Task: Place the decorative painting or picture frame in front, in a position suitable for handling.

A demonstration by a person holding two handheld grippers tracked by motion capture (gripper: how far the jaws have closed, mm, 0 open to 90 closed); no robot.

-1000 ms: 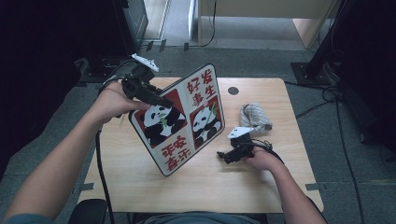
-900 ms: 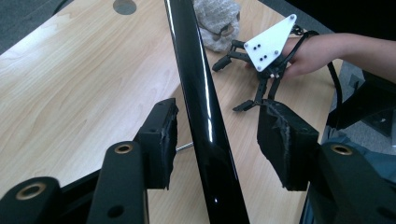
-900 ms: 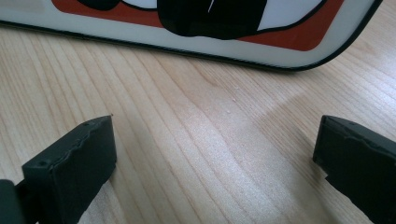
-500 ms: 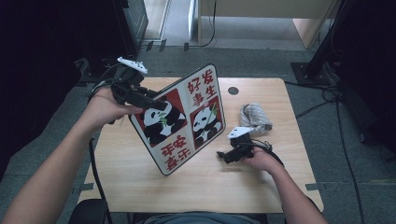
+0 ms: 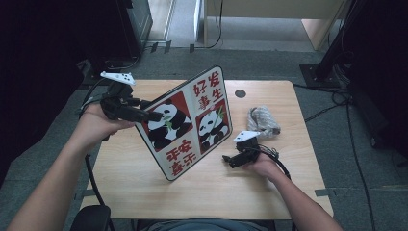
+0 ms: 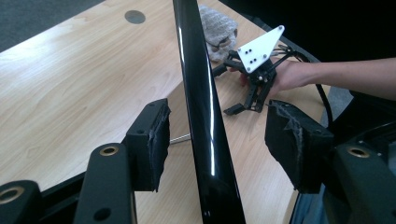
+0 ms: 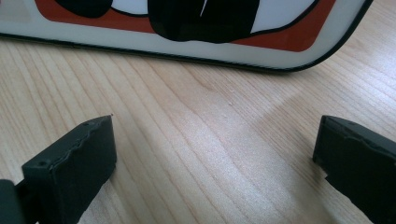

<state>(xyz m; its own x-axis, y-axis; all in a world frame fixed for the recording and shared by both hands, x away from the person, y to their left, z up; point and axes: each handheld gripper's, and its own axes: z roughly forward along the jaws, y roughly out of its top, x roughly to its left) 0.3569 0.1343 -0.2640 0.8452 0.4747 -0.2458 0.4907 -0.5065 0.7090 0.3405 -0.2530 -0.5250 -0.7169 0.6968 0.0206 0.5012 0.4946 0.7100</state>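
A board point(image 5: 192, 120) printed with two pandas and red characters stands tilted on the wooden table point(image 5: 144, 192). My left gripper point(image 5: 155, 115) is at the board's left edge. In the left gripper view the glossy black edge point(image 6: 201, 93) runs between the jaws of this gripper point(image 6: 217, 135), with a gap on both sides. The jaws have just been opening. My right gripper point(image 5: 228, 159) rests open on the table by the board's lower right side. The board's rim point(image 7: 187, 28) lies ahead of the right gripper point(image 7: 215, 149), with bare wood between its jaws.
A grey cloth bundle point(image 5: 262, 120) lies on the table behind the right hand, and a round cable hole point(image 5: 240, 93) is near the far edge. Dark equipment and cables stand on the floor left and right of the table.
My left hand has moved its gripper to the left and a little nearer, out toward the board's left edge. The board and the right gripper have stayed put.
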